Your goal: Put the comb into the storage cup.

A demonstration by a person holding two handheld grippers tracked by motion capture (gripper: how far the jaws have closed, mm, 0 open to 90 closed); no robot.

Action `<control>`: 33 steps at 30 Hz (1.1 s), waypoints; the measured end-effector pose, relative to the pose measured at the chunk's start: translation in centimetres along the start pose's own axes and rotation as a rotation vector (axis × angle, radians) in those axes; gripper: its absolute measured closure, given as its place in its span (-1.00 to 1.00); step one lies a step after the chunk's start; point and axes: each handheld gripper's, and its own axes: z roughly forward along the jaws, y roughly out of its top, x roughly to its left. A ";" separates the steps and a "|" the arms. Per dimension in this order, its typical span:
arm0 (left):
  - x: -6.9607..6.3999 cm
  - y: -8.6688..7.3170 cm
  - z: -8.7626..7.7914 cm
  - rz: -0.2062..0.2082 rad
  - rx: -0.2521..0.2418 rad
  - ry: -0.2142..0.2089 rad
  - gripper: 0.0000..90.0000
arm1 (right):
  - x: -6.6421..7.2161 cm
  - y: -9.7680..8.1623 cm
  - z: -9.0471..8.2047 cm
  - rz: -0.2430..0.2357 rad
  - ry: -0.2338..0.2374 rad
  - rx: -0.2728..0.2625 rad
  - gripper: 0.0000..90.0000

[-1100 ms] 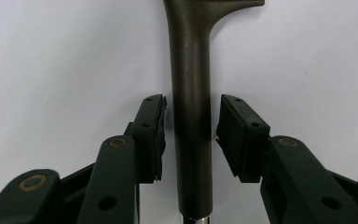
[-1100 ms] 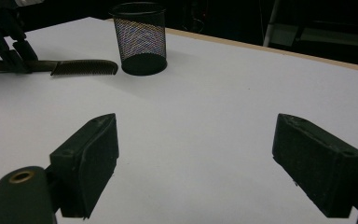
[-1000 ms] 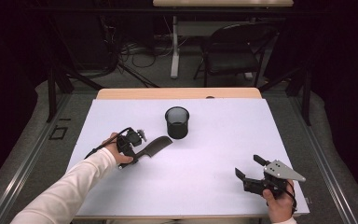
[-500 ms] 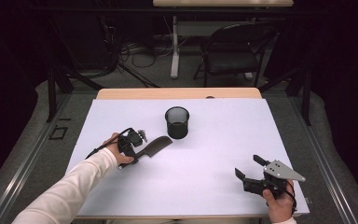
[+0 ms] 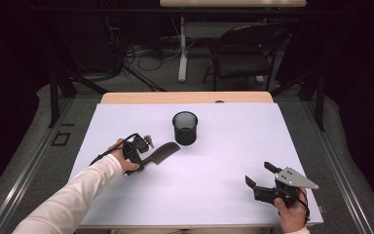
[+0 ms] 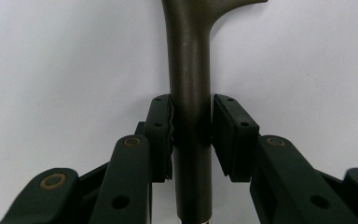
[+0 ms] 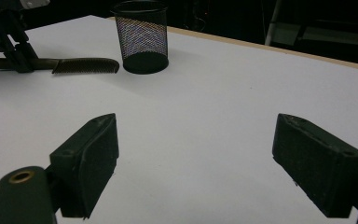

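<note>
- the left gripper (image 5: 145,152) is at the left side of the white table (image 5: 224,195), to the left of the mesh cup (image 5: 184,127) and a bit nearer to the person.
- its jaws have just been closing, and the handle of the comb (image 5: 161,151) is between them. in the left gripper view the two pads (image 6: 161,135) stand on both sides of the dark handle (image 6: 189,93); the left pad presses on it and the right pad is at its edge, so the claw is narrow and holds the comb by the handle.
- the comb lies flat on the table, just beside the mesh cup on its left and near side, but not touching it. the toothed end points toward the cup and the handle end points away from it.
- in the right gripper view the comb (image 7: 86,65) lies left of the cup (image 7: 142,37), with the left gripper (image 7: 18,60) on its handle.
- the mesh cup stands upright near the middle of the table, toward the far edge.
- the right gripper (image 5: 262,178) is well apart from the mesh cup, to its right and close to the near edge of the table. a hand (image 5: 292,214) holds it from below.
- its claw is wide and holds nothing; in the right gripper view only bare table is between the two pads (image 7: 91,158).
</note>
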 end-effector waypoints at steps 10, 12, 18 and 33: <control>0.1 0.0 0.0 -0.005 0.001 -0.009 0.56 | 0.0 0.0 0.0 -0.003 0.002 0.004 -0.68; 0.1 0.0 0.0 -0.007 0.000 -0.013 0.57 | 0.0 0.0 0.0 -0.003 0.003 0.005 -0.68; 0.2 0.0 0.0 -0.002 0.000 -0.017 0.58 | 0.0 0.0 0.1 -0.003 0.004 0.003 -0.68; 0.1 0.0 0.0 -0.012 -0.001 -0.009 0.61 | 0.1 0.0 0.1 -0.006 0.004 0.006 -0.68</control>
